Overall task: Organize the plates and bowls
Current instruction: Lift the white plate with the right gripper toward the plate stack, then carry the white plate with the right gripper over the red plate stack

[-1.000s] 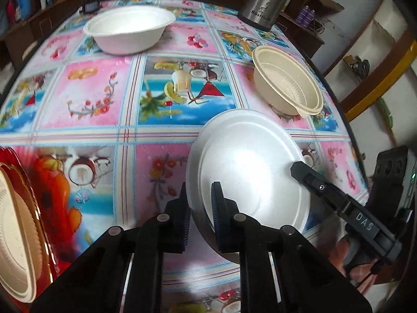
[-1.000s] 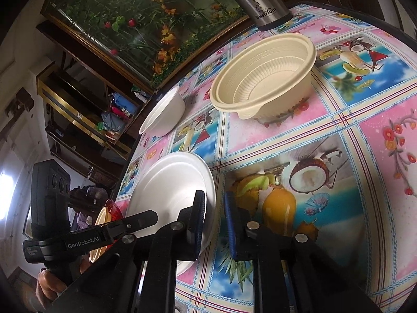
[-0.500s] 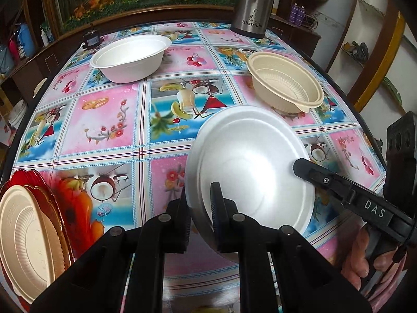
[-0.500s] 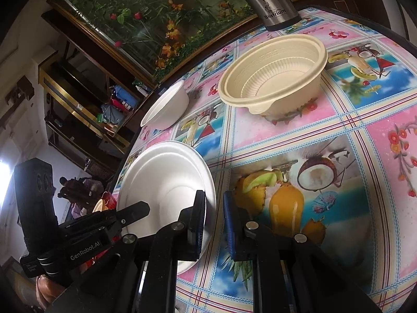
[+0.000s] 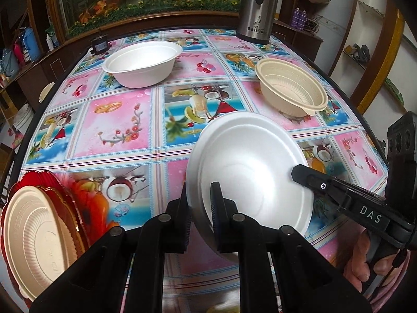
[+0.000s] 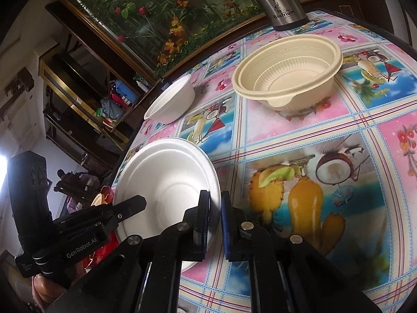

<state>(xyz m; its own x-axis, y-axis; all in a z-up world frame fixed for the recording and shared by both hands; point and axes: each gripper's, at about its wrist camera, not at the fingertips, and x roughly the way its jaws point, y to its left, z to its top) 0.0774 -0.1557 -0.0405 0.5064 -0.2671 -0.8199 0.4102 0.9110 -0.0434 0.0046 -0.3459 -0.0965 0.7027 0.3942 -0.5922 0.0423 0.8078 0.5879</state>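
While both hand-held grippers (image 5: 199, 206) (image 6: 215, 216) pinch its rim, the white bowl (image 5: 250, 167) tilts, opening facing up.

Steel flask (image 5: 256, 7) — floral tablecloth (image 5: 117, 120) — aquarium (image 6: 166, 7)

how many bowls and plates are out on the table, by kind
white foam bowls: 2, one held at its rim by both grippers, one at the far side
cream ribbed bowl: 1
cream plate: 1, on top of the red plates
red plates: at least 1, stack count unclear
total: at least 5
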